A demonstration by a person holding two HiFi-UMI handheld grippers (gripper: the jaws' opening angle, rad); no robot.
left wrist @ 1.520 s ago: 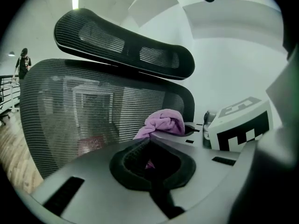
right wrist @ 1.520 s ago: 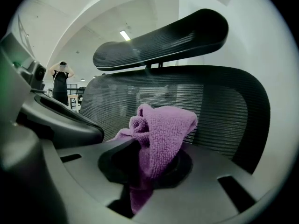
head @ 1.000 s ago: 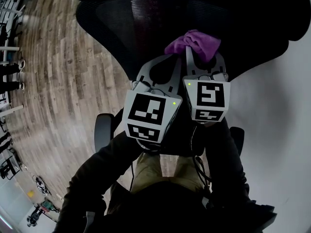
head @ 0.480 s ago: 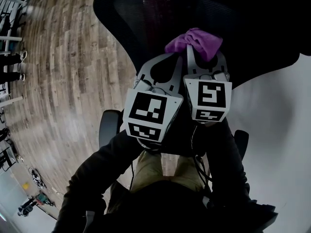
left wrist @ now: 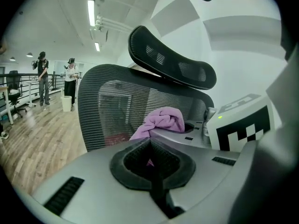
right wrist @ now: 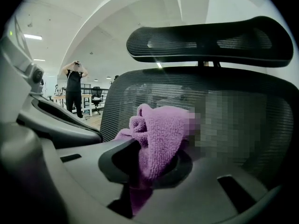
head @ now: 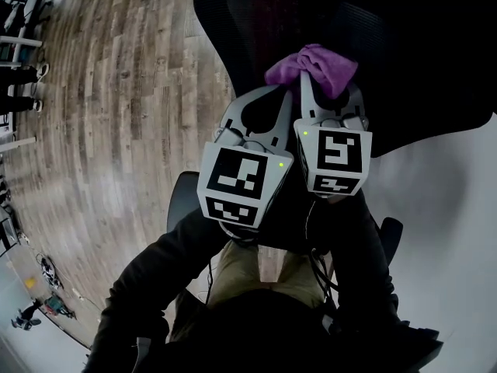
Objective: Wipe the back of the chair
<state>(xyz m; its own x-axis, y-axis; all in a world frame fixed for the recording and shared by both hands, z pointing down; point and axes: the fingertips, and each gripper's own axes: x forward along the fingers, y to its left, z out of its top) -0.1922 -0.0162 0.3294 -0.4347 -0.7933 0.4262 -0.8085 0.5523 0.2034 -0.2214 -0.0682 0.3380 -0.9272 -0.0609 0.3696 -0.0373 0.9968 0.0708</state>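
The black mesh chair back fills the top of the head view, with its curved headrest above it. A bunched purple cloth rests against the mesh. My right gripper is shut on the cloth, which bulges out between its jaws toward the chair back. My left gripper sits close beside it on the left, its jaws together and nothing clearly held. From the left gripper, the cloth shows just right of centre against the mesh, below the headrest.
Wooden floor spreads to the left and a pale surface lies at the right. The chair's armrests flank my dark sleeves. People stand far off in the open office.
The chair back and armrests have shifted rightward in the head view. Both grippers and the cloth hold the same place in the picture.
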